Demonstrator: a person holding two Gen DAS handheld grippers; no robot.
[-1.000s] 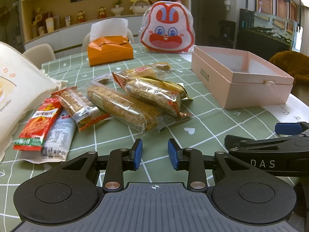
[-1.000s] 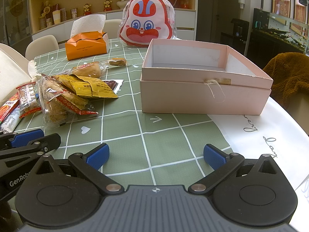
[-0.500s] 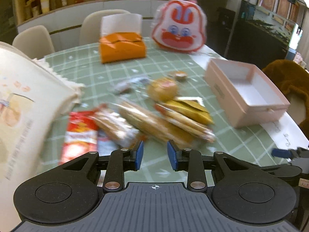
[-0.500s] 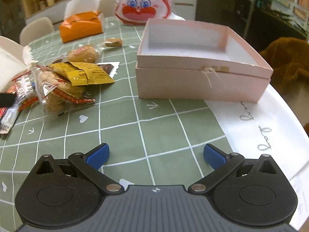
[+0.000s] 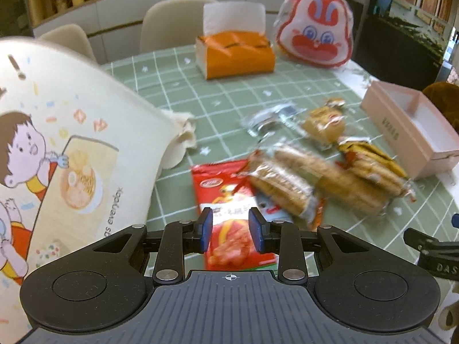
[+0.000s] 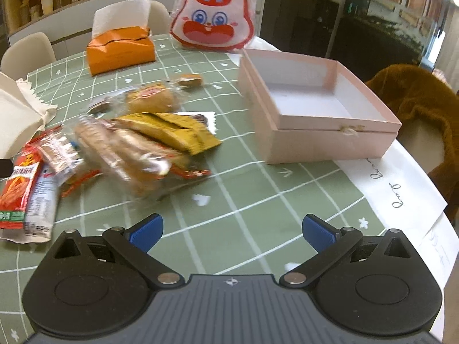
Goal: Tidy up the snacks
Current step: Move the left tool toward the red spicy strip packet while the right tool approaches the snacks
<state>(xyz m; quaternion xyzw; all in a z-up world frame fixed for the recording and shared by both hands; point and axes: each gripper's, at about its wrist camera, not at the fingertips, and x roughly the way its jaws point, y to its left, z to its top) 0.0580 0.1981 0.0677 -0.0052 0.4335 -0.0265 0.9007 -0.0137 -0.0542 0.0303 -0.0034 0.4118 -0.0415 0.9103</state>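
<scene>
Red snack packet now lies right under the left gripper, which has swung over from bare tablecloth; its jaws are narrowly apart and empty. The right gripper hangs wide open, empty, near the pink box, still unfilled.

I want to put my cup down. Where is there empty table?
Bare cloth lies between the snack pile and the pink box, and near the tissue box. The left side is crowded by snacks and the cloth bag.
</scene>
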